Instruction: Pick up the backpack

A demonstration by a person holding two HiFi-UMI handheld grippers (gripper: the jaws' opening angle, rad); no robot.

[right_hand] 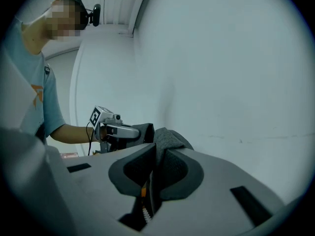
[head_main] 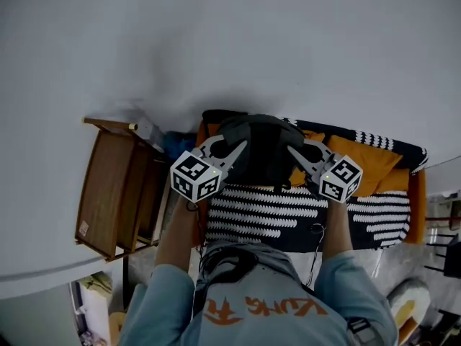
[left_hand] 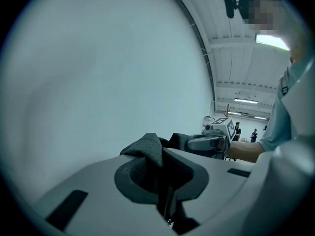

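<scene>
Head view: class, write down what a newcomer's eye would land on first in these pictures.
The dark backpack sits at the centre, pinched from both sides by the left tool and the right tool, each shut on its fabric. Below it lies a black-and-white striped blanket with an orange pillow; a wooden cabinet stands at the left.

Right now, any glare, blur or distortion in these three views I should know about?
Head view: dim, the dark grey fabric backpack reads as a near-black mass. Left gripper view: fisheye, black corners, white ceiling light strip blown out. Right gripper view: same fisheye, even light, no glare.
</scene>
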